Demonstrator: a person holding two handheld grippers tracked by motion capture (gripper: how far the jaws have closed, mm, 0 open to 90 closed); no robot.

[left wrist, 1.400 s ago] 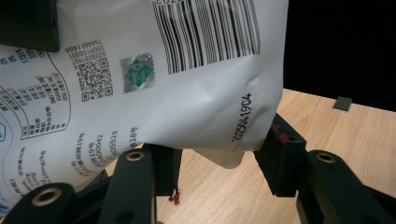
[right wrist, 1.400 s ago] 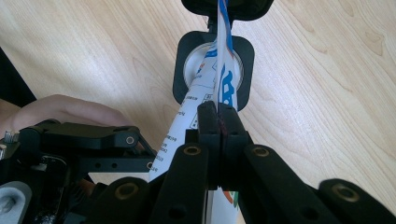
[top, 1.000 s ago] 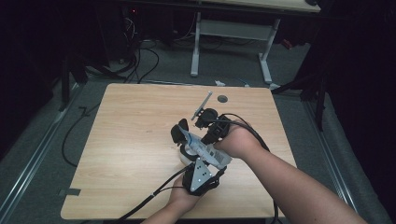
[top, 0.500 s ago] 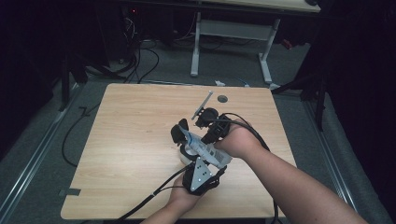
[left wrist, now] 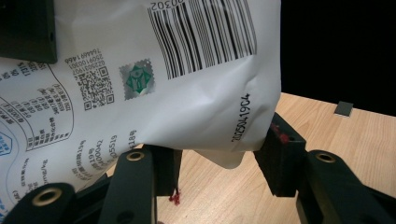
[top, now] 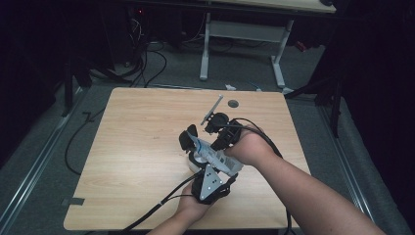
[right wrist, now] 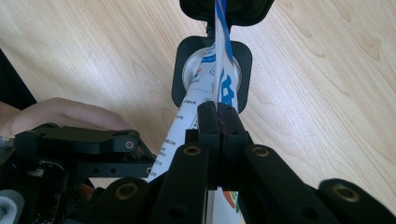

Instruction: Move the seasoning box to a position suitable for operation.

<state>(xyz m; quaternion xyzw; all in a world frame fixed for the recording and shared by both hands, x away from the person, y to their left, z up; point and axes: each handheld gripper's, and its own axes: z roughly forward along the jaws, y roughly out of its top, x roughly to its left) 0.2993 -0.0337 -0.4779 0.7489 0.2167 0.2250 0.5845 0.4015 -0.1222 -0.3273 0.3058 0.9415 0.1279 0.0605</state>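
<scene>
Pouch: a white printed pouch with barcode, QR code and blue lettering, held above the worktop near its middle, slightly right and toward the near edge; in the high view it shows as a pale strip between the two hands.
Right tongs: pressed tight together on the pouch's thin edge, seen edge-on in the right gripper view; in the high view they sit just beyond the pouch.
Left tongs: jaws spread on either side of the pouch's lower corner, the right pad against the pouch's edge; whether they pinch it, I cannot tell. In the high view, nearest the person.
Black square piece: with a round opening, lying on the worktop beyond the pouch.
Worktop: light wood.
Far side: a thin grey rod and a small dark disc on the worktop.
</scene>
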